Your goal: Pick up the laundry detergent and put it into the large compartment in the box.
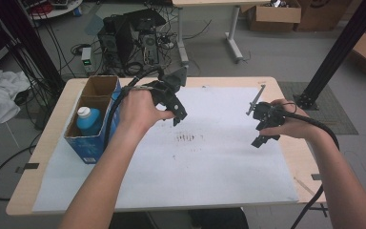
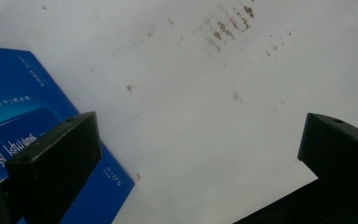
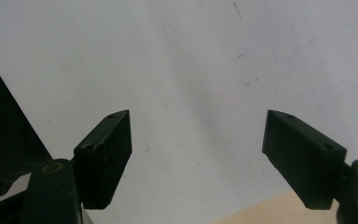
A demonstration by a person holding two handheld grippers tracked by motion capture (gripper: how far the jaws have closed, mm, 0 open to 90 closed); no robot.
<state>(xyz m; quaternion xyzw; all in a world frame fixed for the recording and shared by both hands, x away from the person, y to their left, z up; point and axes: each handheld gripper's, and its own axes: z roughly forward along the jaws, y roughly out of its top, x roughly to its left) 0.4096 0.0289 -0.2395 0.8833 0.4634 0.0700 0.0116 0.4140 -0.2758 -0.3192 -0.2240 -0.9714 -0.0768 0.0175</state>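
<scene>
1. Nearest the high camera, two bare forearms come in from 6 o'clock; the left hand [image 1: 140, 107] and the right hand [image 1: 293, 123] each grip a black tool above the table [image 1: 38, 148].
2. The left gripper [image 1: 177, 113] hangs over the white sheet [image 1: 209, 167] at about 11 o'clock from the sheet's middle. In the left gripper view its jaws stand wide apart with nothing between them, so it is released.
3. The right gripper [image 1: 262, 139] hangs at about 3 o'clock over the sheet, well apart from the left one. In the right gripper view its jaws are likewise spread and bare.
4. A blue carton [image 1: 91, 121] with an open top stands at 9 o'clock, on the sheet's left edge, just beside the left hand. Its printed blue side [image 2: 23, 121] lies at 8 o'clock in the left gripper view.
5. A blue bottle with a white cap [image 1: 88, 119] stands upright in the carton's nearer compartment.
6. A patch of small dark marks [image 1: 186, 138] lies near the sheet's middle, between the two grippers.
</scene>
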